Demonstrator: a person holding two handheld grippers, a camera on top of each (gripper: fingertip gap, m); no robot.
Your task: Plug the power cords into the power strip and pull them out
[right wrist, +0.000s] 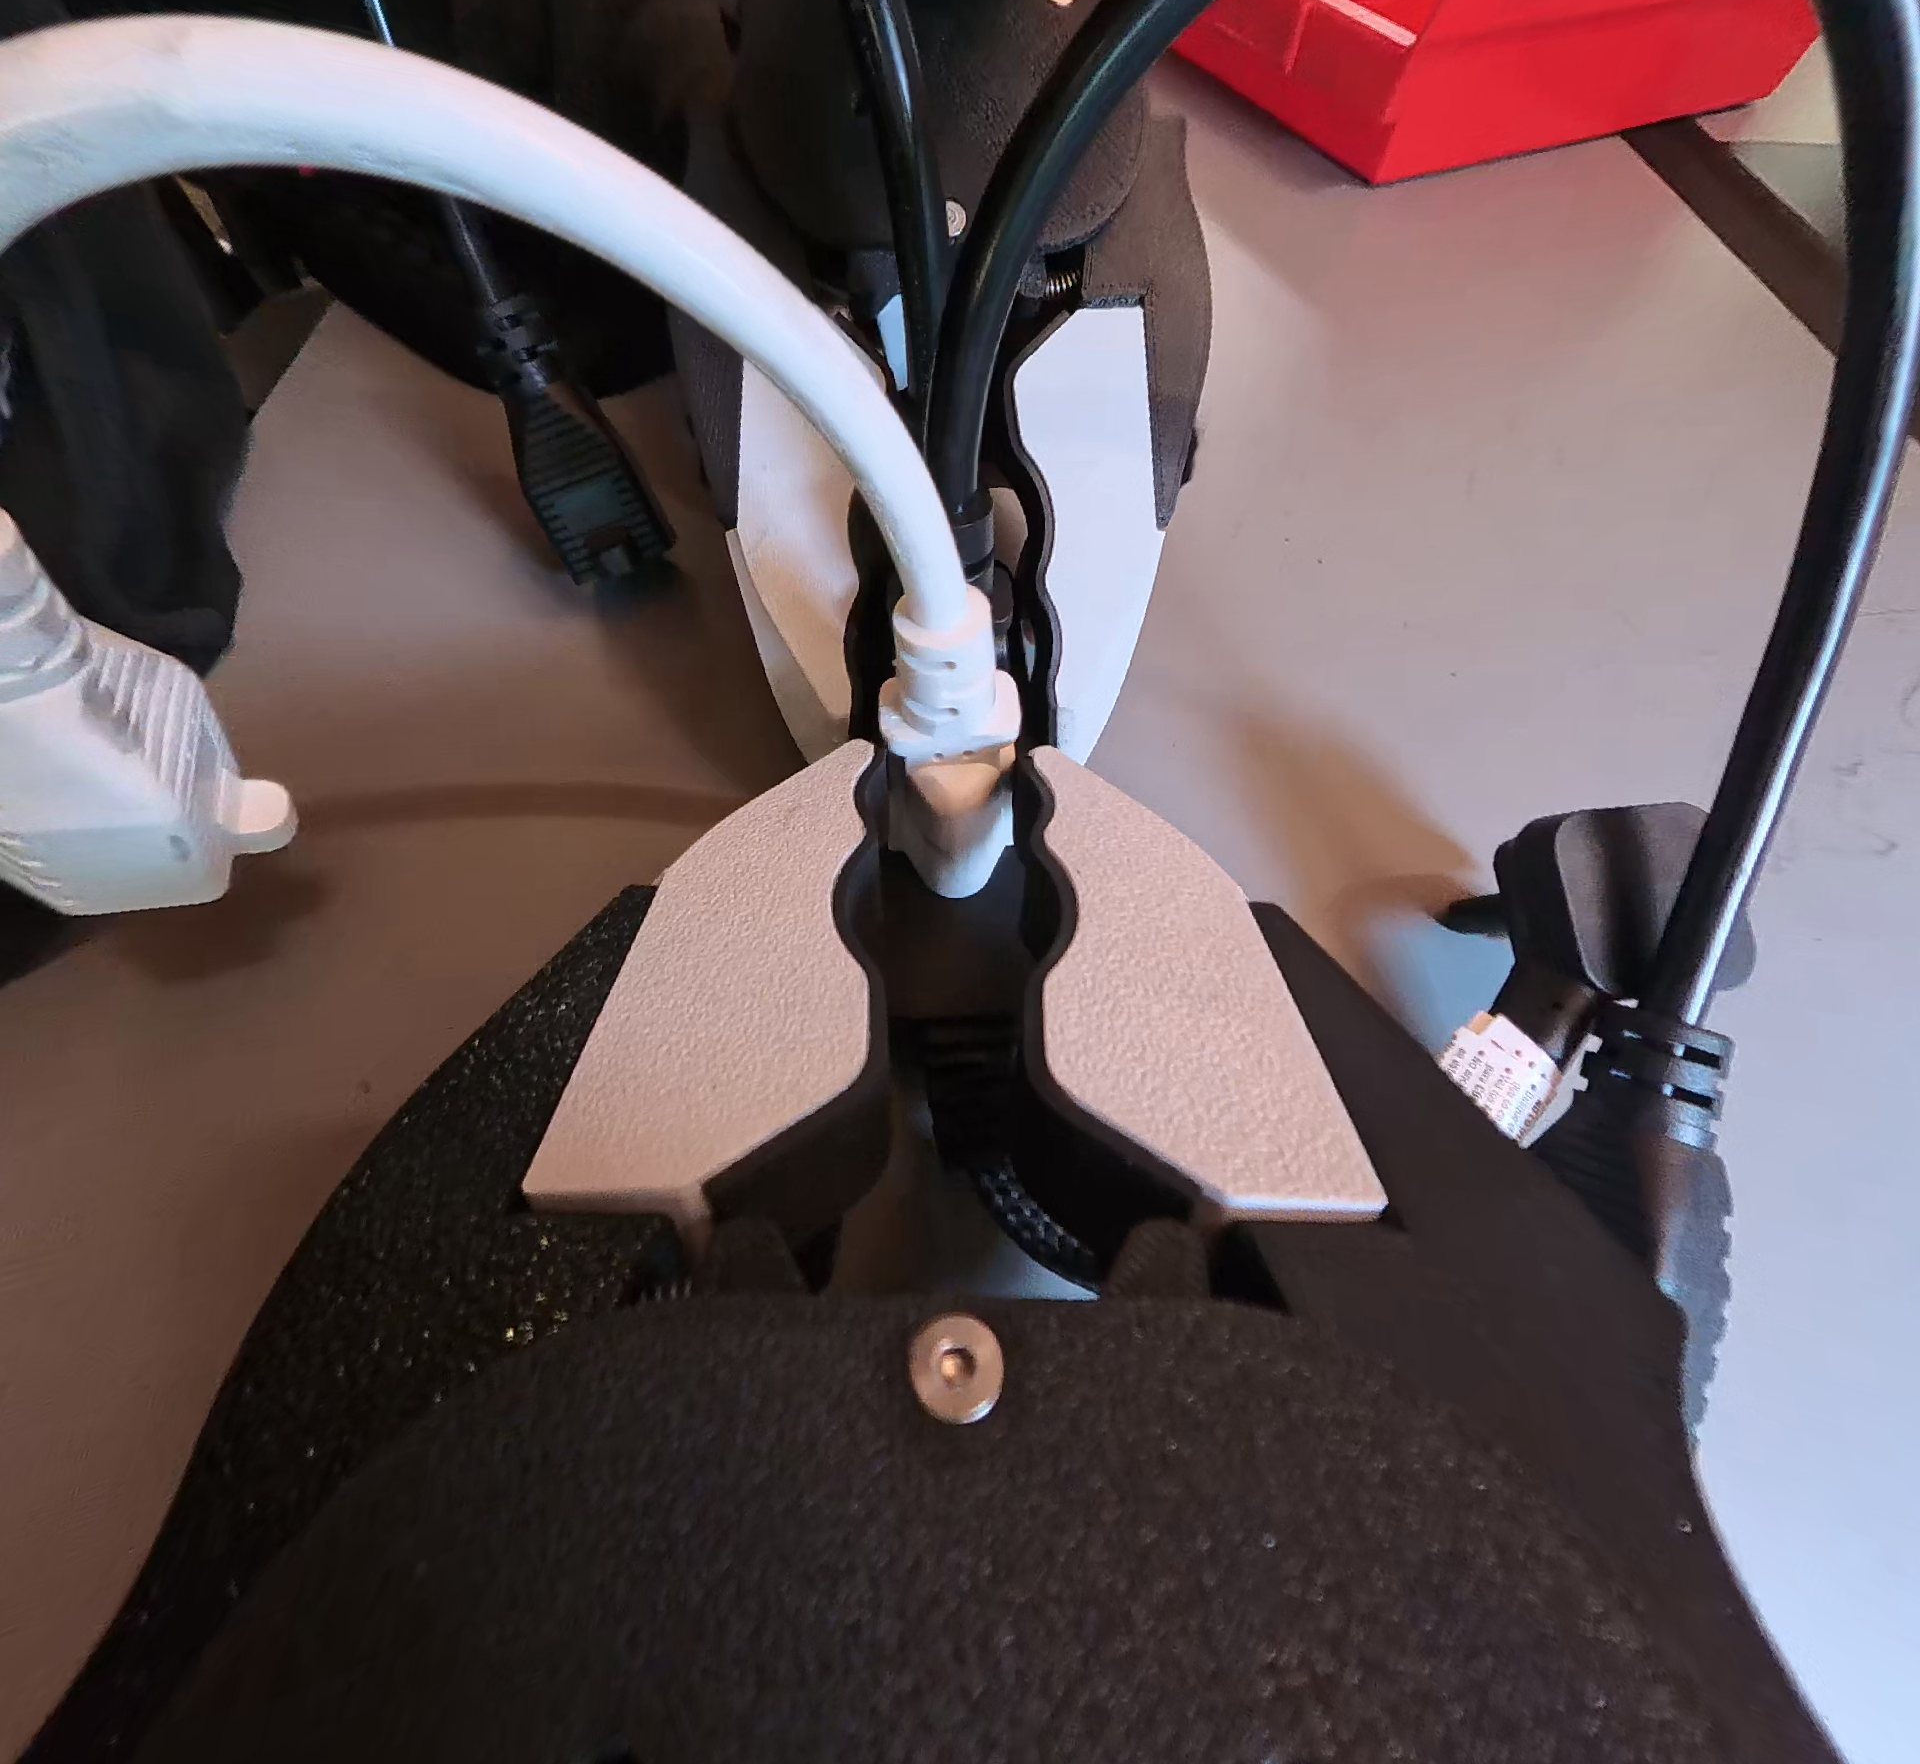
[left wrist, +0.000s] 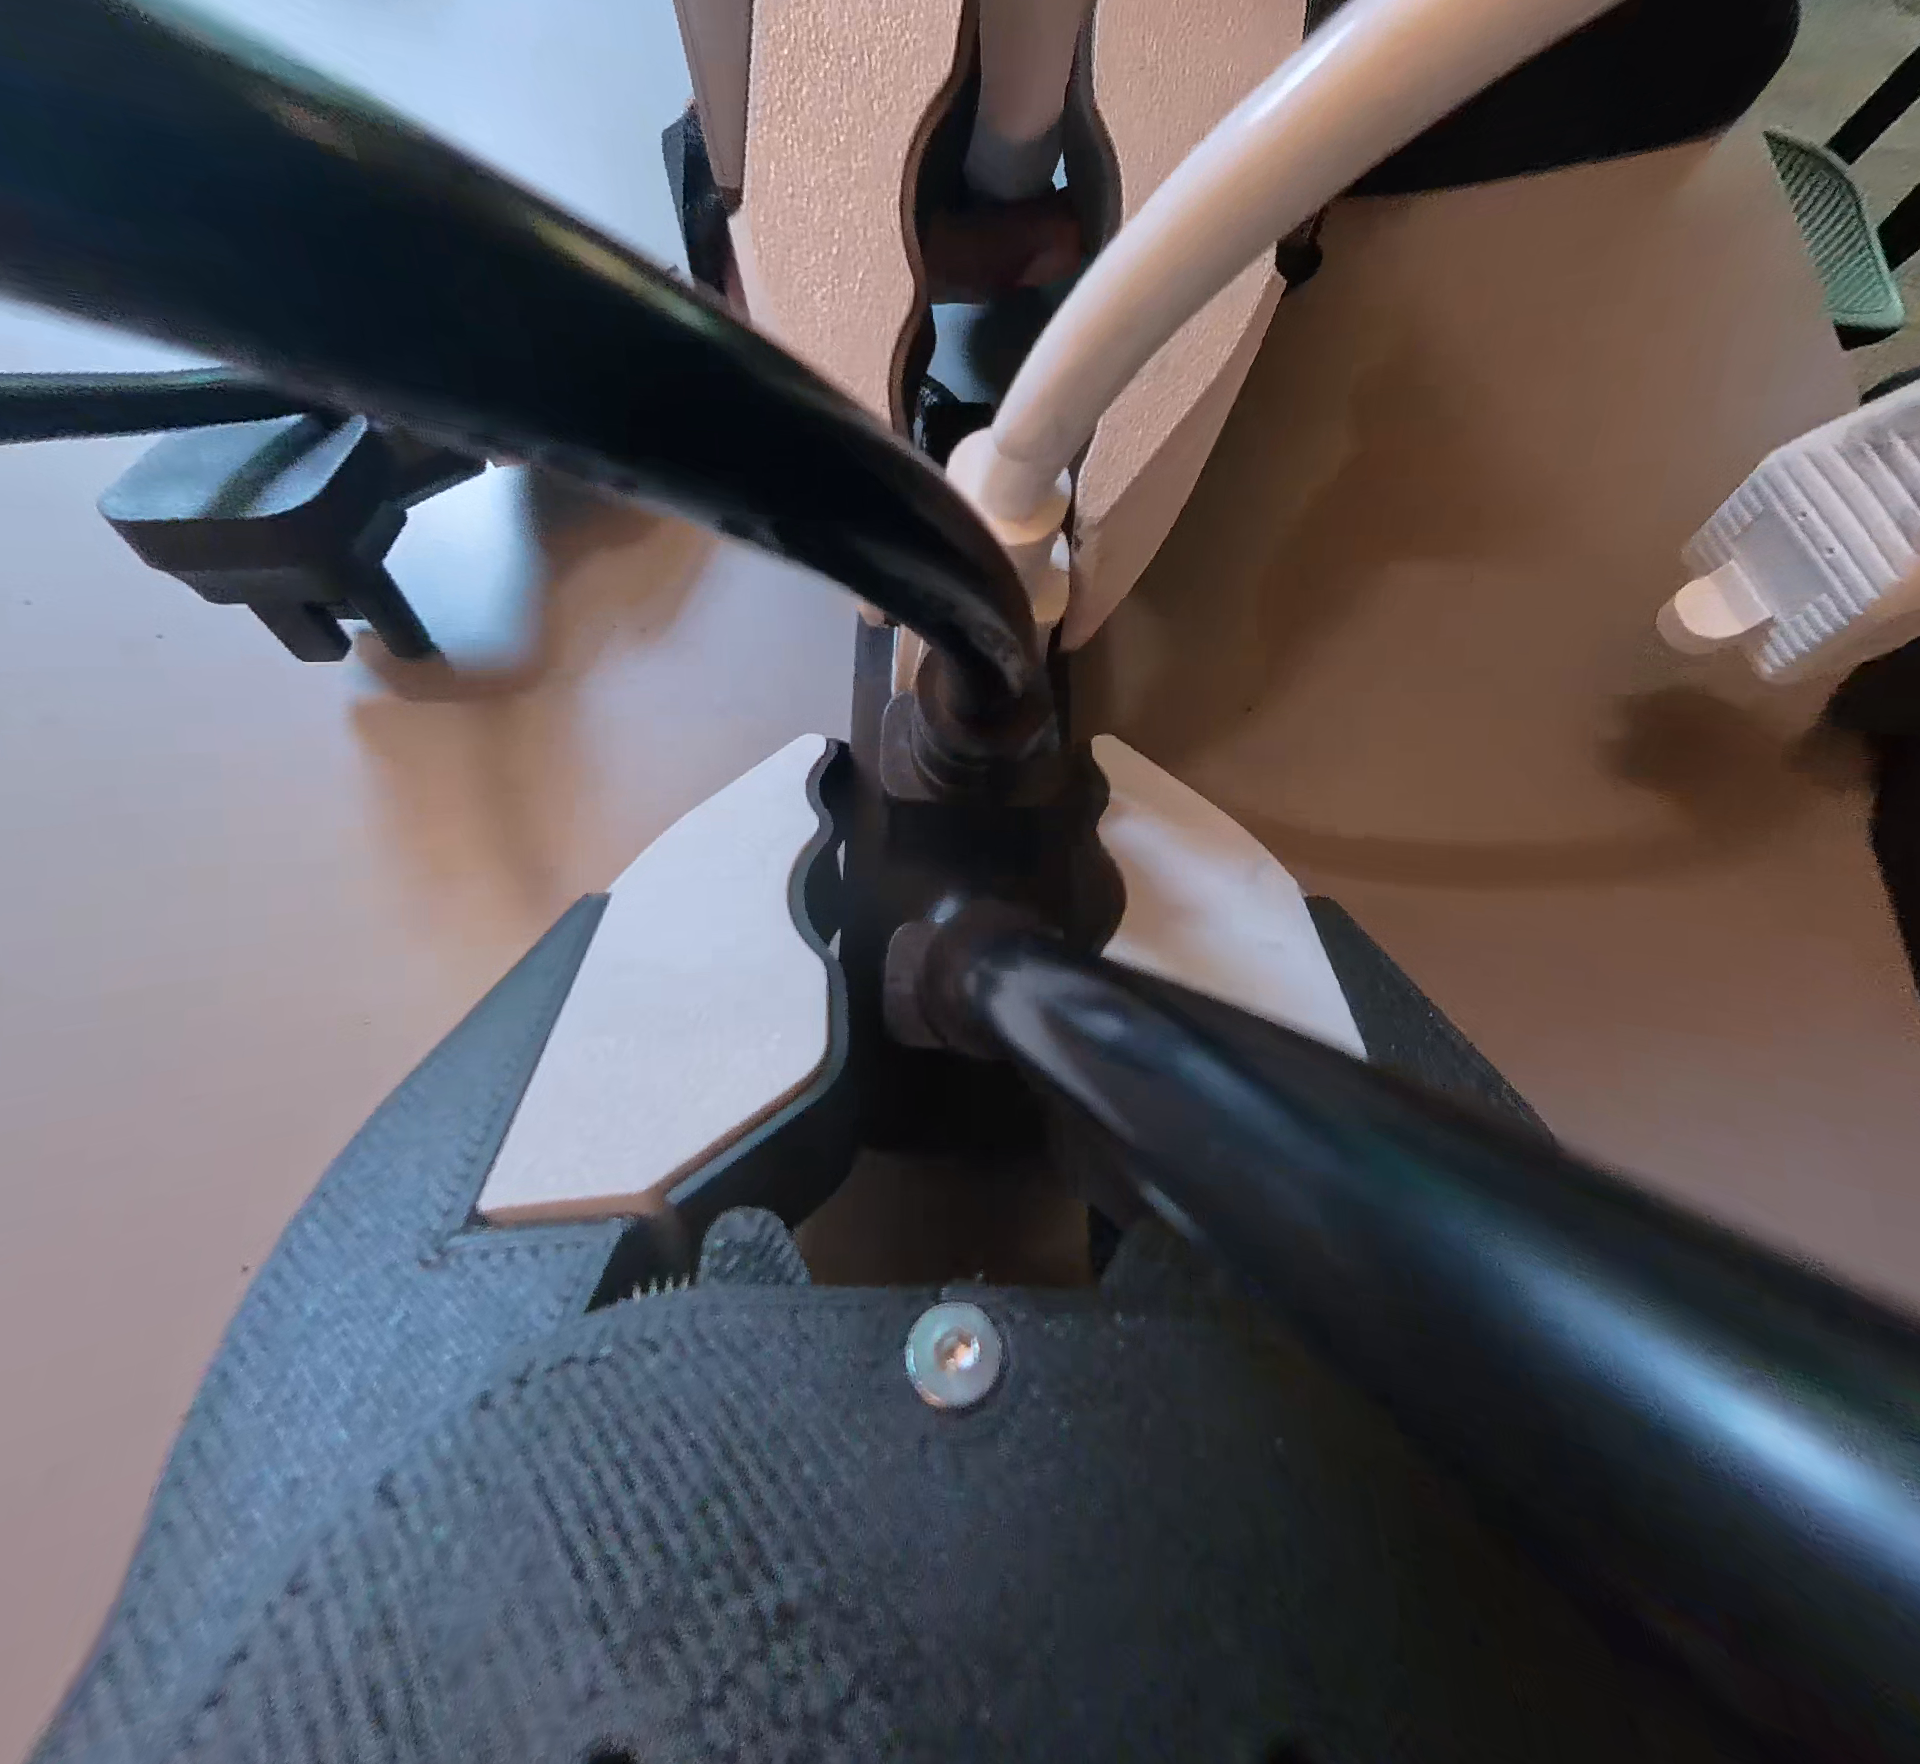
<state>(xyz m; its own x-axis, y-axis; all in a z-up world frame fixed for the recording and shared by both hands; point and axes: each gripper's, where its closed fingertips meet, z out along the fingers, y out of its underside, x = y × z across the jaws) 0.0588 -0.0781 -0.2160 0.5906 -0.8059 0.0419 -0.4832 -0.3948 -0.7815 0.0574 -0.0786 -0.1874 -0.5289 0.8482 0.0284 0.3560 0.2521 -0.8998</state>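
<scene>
Above the counter (right wrist: 1455,571), the right claw (right wrist: 951,815) grips a white plug (right wrist: 951,779), facing the left claw (left wrist: 977,779), clamped on a black plug (left wrist: 966,748) (strip hidden underneath, I cannot tell where).

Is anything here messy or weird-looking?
Yes, a bit tangled. The white cord and black cord loop high and crowd into one spot between the two grippers. A loose white plug and a black plug lie unplugged on the table.

Two close, opposed wrist views, sharing the white plug (right wrist: 948,779) between.
</scene>
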